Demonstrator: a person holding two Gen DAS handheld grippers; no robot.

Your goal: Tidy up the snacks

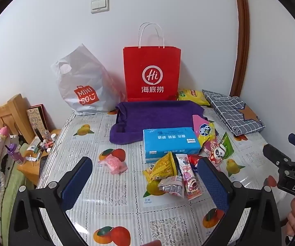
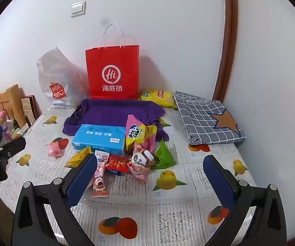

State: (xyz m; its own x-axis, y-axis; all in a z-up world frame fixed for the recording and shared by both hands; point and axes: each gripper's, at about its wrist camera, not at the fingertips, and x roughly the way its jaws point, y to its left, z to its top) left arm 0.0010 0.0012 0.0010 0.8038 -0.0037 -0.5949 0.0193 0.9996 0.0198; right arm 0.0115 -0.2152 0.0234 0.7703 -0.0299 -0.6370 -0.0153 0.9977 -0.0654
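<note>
Several snack packets lie in a loose pile on the fruit-print table: a yellow triangular pack (image 1: 162, 167) (image 2: 78, 157), a pink stick pack (image 1: 187, 174) (image 2: 100, 176), a panda pack (image 1: 217, 153) (image 2: 140, 162), a green triangular pack (image 2: 163, 157), a red pack (image 2: 117, 163) and a lone pink candy (image 1: 113, 163) (image 2: 55, 148). A blue tissue box (image 1: 171, 143) (image 2: 99, 136) lies behind them in front of a purple cloth-lined tray (image 1: 157, 116) (image 2: 114, 114). My left gripper (image 1: 145, 182) is open and empty above the pile's near side. My right gripper (image 2: 150, 180) is open and empty just before the pile.
A red paper bag (image 1: 151, 71) (image 2: 112, 71) and a white Miniso plastic bag (image 1: 83, 88) (image 2: 57, 82) stand against the wall. A yellow chip bag (image 1: 192, 96) (image 2: 157, 97) and folded checked cloth (image 1: 233, 110) (image 2: 204, 119) lie at the back right. A cluttered nightstand (image 1: 36, 153) is to the left.
</note>
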